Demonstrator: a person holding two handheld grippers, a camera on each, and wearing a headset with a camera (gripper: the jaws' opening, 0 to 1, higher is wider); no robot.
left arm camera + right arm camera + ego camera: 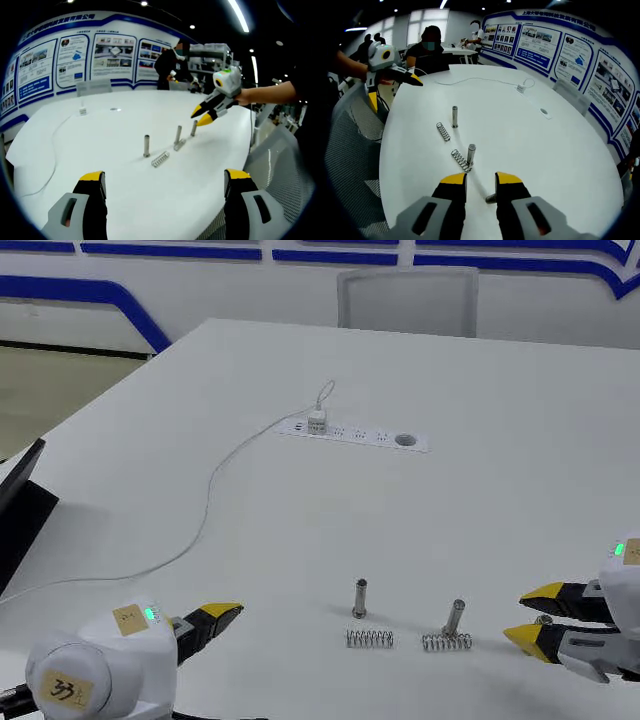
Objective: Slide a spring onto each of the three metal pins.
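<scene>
Two metal pins stand upright on the white table [420, 520]: a left pin [360, 597] and a middle pin [455, 617]. A spring [369, 638] lies in front of the left pin, and a second spring [446, 642] lies at the foot of the middle pin. A third pin [543, 620] stands between the jaws of my right gripper [533, 616], which is open around it; the same pin [491, 198] sits close to the right-hand finger. My left gripper [215, 618] hovers at the lower left, its jaws wide open and empty [165, 176].
A white power strip [355, 434] with a plugged charger [317, 422] and a long cable [205, 510] lies mid-table. A dark monitor edge [20, 510] stands at the left. A grey chair [405, 300] is behind the table. People stand in the background [170, 67].
</scene>
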